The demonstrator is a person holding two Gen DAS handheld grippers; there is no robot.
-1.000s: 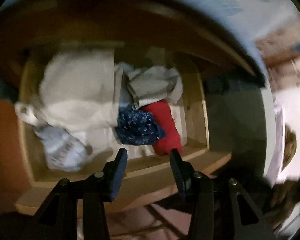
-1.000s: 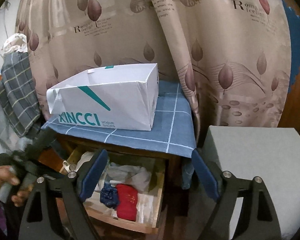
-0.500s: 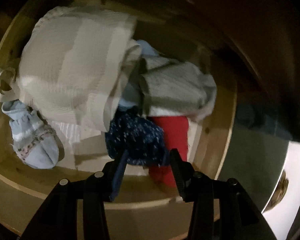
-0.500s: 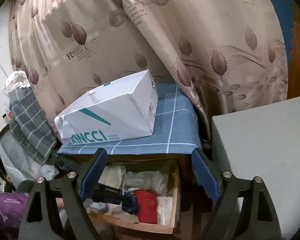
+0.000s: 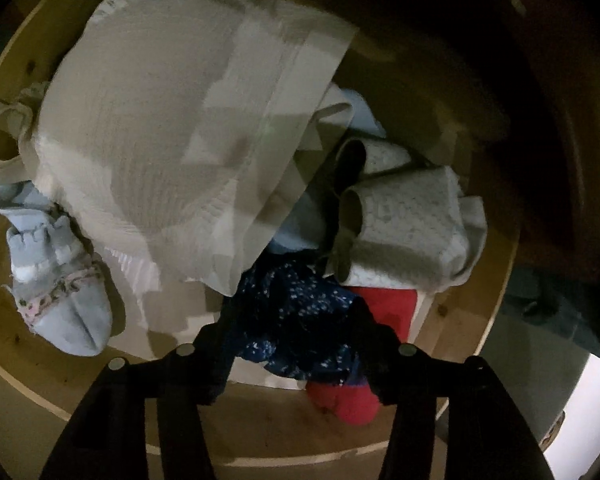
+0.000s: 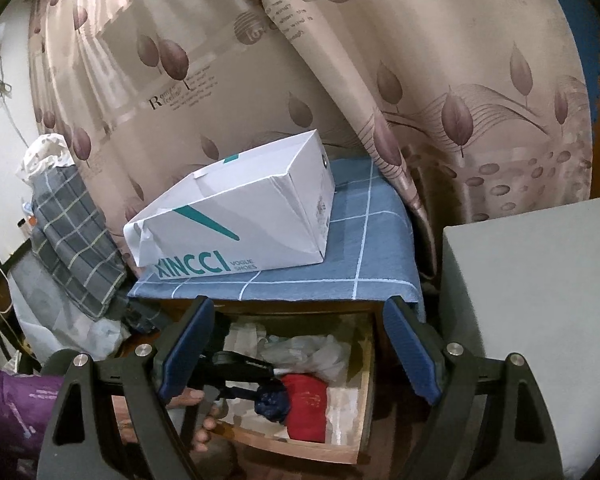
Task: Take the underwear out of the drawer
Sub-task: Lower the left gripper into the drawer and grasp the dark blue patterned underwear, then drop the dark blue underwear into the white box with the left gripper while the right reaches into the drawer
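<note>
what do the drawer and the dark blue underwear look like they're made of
Drawer: pale, seemingly unpainted wood, with grain and small knots showing on its walls. Dark blue underwear: soft fabric, probably cotton knit, matte with white speckles, crumpled into folds.

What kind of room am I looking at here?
Most likely a bedroom at home. A leaf-print curtain hangs behind a small wooden stand covered with a blue checked cloth, a white shoe box sits on it, and its open drawer holds folded underwear and socks.
</note>
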